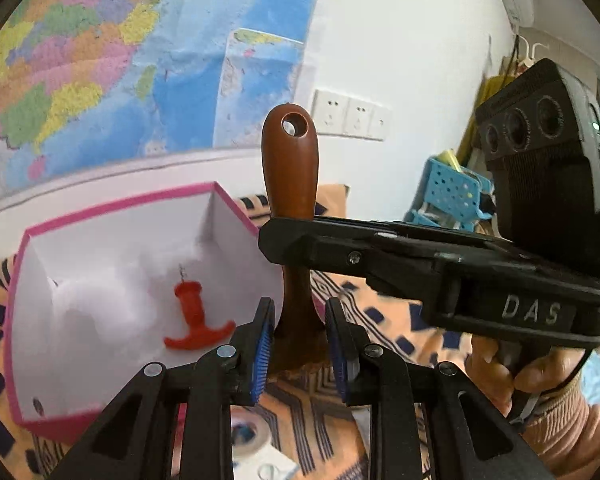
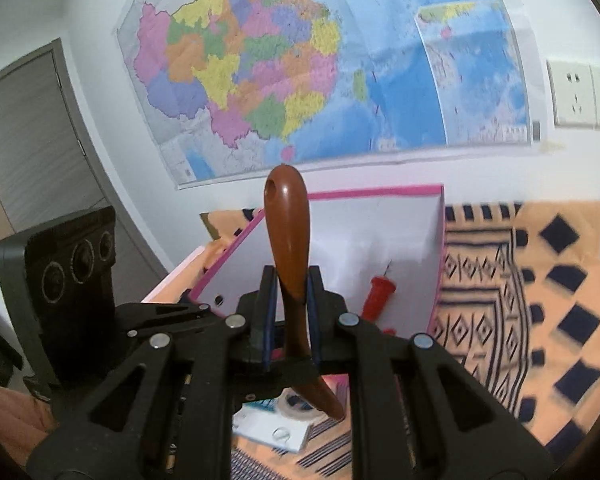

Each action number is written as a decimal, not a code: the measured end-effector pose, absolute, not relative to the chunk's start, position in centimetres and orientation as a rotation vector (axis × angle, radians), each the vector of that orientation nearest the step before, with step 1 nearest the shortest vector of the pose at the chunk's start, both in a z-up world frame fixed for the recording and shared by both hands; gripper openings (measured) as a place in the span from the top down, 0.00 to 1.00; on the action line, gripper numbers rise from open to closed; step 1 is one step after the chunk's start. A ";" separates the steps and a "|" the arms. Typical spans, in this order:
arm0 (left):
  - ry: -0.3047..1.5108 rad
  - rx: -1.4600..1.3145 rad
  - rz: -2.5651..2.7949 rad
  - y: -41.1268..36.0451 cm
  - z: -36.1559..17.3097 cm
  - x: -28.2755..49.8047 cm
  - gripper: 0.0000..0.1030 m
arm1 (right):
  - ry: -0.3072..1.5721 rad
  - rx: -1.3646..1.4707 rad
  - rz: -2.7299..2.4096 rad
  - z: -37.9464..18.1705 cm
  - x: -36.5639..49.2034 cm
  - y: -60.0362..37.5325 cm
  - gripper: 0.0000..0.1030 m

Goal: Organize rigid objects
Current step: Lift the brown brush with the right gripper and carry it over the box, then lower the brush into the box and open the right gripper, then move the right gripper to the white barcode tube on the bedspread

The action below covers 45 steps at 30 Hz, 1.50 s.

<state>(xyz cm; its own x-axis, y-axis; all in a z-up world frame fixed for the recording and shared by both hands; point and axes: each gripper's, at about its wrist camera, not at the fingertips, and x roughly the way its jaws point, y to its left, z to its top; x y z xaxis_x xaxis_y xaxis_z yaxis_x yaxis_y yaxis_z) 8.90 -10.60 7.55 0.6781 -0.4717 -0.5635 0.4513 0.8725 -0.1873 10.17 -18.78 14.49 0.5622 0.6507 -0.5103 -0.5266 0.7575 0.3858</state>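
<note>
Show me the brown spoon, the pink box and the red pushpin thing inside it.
brown spoon (image 2: 290, 240), right wrist view, on the middle of its handle.
pink box (image 1: 112, 206), left wrist view, on its far rim.
red pushpin (image 1: 194, 312), left wrist view, on its body.

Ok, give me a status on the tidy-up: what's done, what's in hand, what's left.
Done: a red corkscrew already lies inside the pink-rimmed box. In hand: both the left gripper and the right gripper are shut on the brown spoon, held upright beside the box. Left: putting the spoon in the box; a tape roll and a small booklet lie on the patterned cloth below.
</note>
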 end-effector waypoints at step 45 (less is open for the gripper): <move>0.646 -0.007 -0.434 -9.3 6.2 8.2 0.62 | 0.795 0.287 0.625 9.7 9.5 -21.8 0.50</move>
<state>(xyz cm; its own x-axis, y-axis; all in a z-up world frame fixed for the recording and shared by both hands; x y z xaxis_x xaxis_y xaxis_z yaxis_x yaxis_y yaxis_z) 8.24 -9.29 6.15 0.7119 -0.3938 -0.5815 0.3896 0.9104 -0.1395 9.47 -21.85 9.70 0.5342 0.6197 -0.5750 -0.4118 0.7848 0.4631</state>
